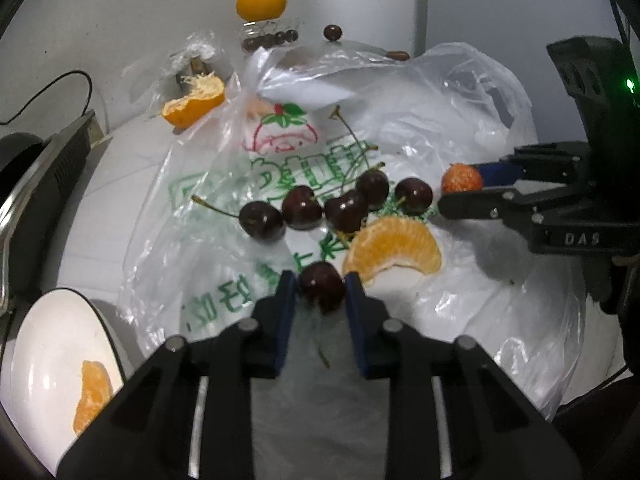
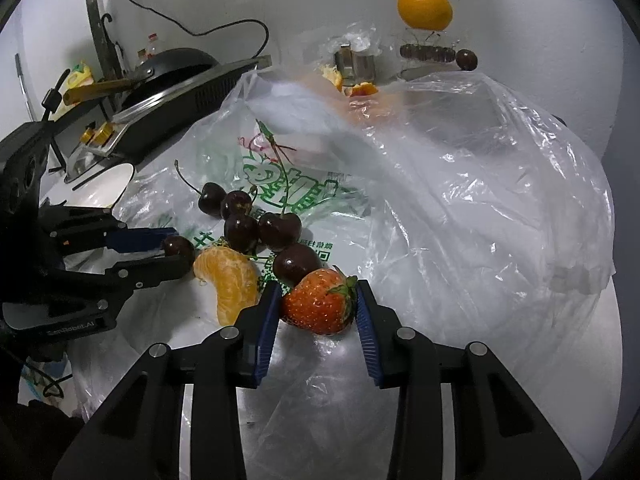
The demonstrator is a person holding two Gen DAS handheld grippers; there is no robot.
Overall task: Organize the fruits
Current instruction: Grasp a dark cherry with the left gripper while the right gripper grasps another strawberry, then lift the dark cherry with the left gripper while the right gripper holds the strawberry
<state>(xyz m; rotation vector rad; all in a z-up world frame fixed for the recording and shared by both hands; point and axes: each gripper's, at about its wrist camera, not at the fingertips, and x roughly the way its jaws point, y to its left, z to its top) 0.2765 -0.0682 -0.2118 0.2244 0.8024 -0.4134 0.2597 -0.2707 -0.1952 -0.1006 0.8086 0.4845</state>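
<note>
A dark cherry point(image 1: 322, 286) is clamped between the blue pads of the left gripper point(image 1: 321, 292), just above the printed plastic bag point(image 1: 224, 208). A strawberry point(image 2: 319, 303) is pinched in the same way by the right gripper point(image 2: 318, 306) — both pairs of fingers are pressed against their fruit. 5 more cherries point(image 1: 344, 210) are clustered on the bag between the grippers, beside a peeled orange piece point(image 1: 394, 246). Another orange piece point(image 1: 93, 396) is seen in a white bowl point(image 1: 44, 344) at the left.
</note>
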